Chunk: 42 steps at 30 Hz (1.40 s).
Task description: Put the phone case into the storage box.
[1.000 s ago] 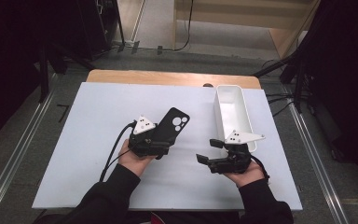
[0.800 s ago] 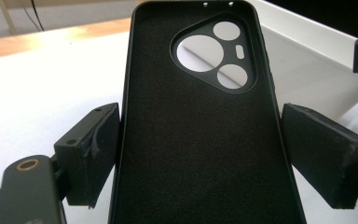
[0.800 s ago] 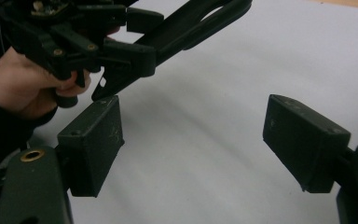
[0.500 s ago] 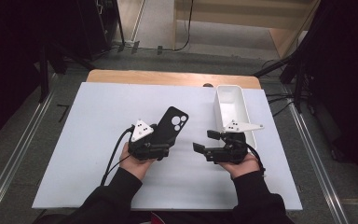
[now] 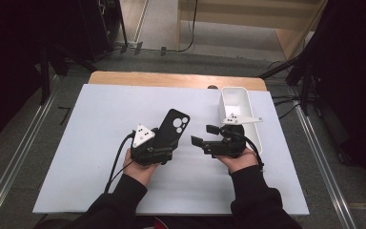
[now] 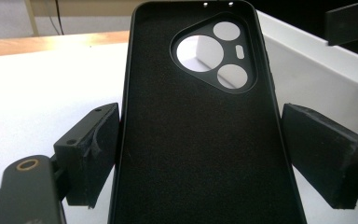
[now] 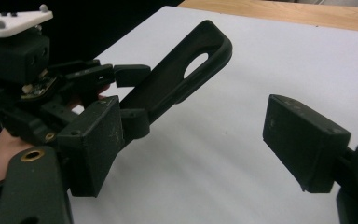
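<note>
A black phone case with a camera cut-out is held between the pads of my left gripper, which is shut on its lower end. In the left gripper view the phone case stands between both pads with its inside facing the camera. The right gripper view shows the phone case tilted up off the table in the left gripper. My right gripper points left toward the case, a short gap away. Its jaws stand open with nothing between them.
A white rectangular bin stands at the back right, just behind the right hand, and shows in the left gripper view as a white bin behind the case. The white table board has a wooden strip along its far edge.
The right gripper has moved left and a little farther up the table, closer to the phone case. The left gripper and the case have stayed about where they were.
</note>
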{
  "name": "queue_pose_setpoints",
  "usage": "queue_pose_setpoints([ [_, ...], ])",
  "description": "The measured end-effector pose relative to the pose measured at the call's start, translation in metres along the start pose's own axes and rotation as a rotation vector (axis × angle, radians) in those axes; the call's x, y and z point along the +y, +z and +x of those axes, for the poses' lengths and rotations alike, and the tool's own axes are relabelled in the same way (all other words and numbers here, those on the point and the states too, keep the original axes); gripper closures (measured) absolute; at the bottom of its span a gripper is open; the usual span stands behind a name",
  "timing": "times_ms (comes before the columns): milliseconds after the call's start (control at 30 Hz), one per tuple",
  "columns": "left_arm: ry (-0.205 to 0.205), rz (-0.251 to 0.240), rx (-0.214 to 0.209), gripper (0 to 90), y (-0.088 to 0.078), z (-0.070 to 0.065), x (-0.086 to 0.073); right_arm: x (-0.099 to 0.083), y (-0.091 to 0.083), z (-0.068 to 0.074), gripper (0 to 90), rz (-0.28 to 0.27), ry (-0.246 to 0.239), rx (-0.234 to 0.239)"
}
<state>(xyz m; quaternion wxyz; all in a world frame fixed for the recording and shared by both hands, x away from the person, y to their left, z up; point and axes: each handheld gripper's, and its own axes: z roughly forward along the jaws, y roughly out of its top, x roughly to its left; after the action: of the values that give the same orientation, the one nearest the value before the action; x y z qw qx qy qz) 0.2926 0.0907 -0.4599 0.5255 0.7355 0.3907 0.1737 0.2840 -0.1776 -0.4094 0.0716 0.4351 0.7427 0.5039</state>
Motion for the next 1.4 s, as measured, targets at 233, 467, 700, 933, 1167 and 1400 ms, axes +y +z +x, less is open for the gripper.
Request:
queue_pose_setpoints([
  [233, 0.004, -0.021, 0.017, 14.0, -0.001, -0.002, -0.001, 0.008, 0.01, -0.001, 18.4, 0.006, 0.021, 0.007],
  [467, 0.008, -0.031, 0.025, 14.0, -0.001, -0.004, -0.002, 0.014, 0.018, -0.004, 18.8, 0.018, 0.049, 0.014],
  [700, 0.023, -0.037, 0.037, 14.0, -0.001, -0.006, -0.004, 0.018, 0.024, -0.006, 19.7, 0.023, 0.055, 0.016],
  [933, 0.027, -0.041, 0.036, 14.0, -0.001, -0.009, -0.004, 0.021, 0.029, -0.008, 20.7, 0.019, 0.049, 0.02],
  [1167, 0.02, -0.04, 0.032, 14.0, -0.002, -0.01, -0.005, 0.026, 0.04, -0.012, 23.0, 0.042, 0.077, 0.035],
  [1400, 0.013, -0.041, 0.029, 14.0, 0.001, -0.011, -0.007, 0.03, 0.05, -0.015, 25.5, 0.061, 0.099, 0.05],
])
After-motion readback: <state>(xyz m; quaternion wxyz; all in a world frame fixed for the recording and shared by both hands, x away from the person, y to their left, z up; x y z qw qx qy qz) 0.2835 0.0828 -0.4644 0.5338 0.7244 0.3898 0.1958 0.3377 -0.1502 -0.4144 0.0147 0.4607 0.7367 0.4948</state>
